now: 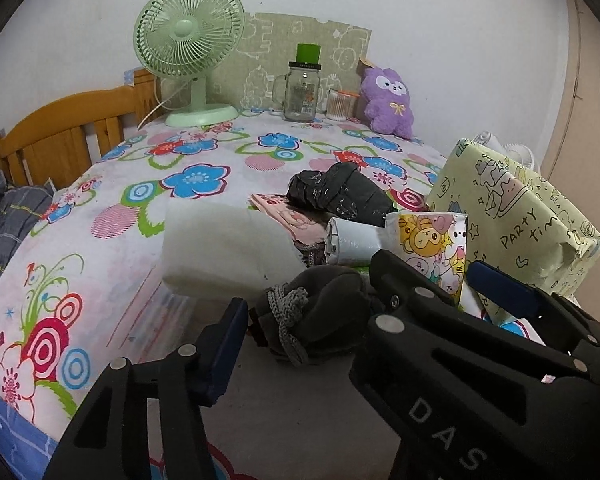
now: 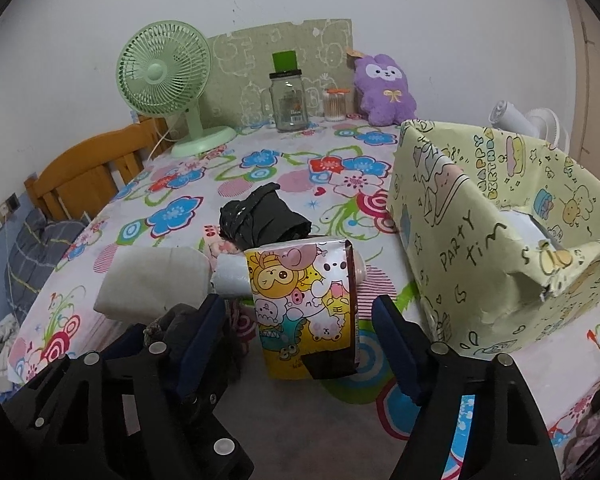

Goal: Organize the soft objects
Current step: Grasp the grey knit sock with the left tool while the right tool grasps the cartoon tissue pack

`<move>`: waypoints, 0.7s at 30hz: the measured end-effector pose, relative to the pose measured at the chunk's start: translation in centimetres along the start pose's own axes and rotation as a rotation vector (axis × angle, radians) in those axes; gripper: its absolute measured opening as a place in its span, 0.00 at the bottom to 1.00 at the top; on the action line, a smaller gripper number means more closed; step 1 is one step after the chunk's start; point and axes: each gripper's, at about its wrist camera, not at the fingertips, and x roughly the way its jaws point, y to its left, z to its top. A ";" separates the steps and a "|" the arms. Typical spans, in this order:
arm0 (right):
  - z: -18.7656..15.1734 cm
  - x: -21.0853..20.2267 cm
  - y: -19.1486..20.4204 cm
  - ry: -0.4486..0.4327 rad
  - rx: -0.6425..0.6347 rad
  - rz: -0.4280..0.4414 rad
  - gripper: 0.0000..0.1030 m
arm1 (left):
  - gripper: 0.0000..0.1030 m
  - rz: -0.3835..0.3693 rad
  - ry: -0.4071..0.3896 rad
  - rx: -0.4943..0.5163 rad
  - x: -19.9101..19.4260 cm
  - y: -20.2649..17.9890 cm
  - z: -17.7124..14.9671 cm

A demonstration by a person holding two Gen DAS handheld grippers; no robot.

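A pile of soft things lies on the flowered bed: a white foam block (image 1: 224, 248) (image 2: 156, 280), a grey knitted item (image 1: 316, 308), a black crumpled bag (image 1: 340, 196) (image 2: 260, 216), a pink cloth (image 1: 276, 208), a white roll (image 1: 352, 240) and a cartoon-print tissue pack (image 2: 304, 308) (image 1: 432, 248). My left gripper (image 1: 352, 332) is open, its fingers either side of the grey knitted item. My right gripper (image 2: 300, 340) is open, its fingers either side of the tissue pack. A yellow-green paper-wrapped box (image 2: 500, 240) (image 1: 512, 224) stands open at the right.
At the back stand a green fan (image 1: 188, 56), a glass mug jar (image 1: 300, 92), a cotton-swab jar (image 1: 340, 104) and a purple plush (image 1: 388, 100). A wooden headboard (image 1: 60, 132) is at the left; a white fan (image 2: 528, 120) sits behind the box.
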 end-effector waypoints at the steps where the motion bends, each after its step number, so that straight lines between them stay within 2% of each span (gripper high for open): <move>1: 0.0 0.2 0.0 0.005 0.000 0.001 0.70 | 0.58 -0.001 0.002 -0.002 0.1 0.1 0.0; 2: 0.1 0.3 0.0 0.008 0.001 0.003 0.68 | 0.57 -0.001 0.002 -0.002 0.2 0.0 0.0; 5: 0.1 0.7 0.0 0.023 0.007 0.005 0.56 | 0.56 0.003 0.002 0.003 0.3 -0.1 0.0; 7: 0.1 0.8 -0.1 0.026 0.008 0.001 0.53 | 0.55 0.005 0.001 0.004 0.4 -0.2 0.0; 13: 0.2 0.5 -0.3 0.022 0.005 -0.003 0.49 | 0.53 0.009 -0.002 0.003 0.2 -0.3 0.1; 21: 0.4 -0.8 -0.7 -0.002 0.012 0.010 0.48 | 0.52 0.018 -0.027 0.005 -1.2 -0.9 0.3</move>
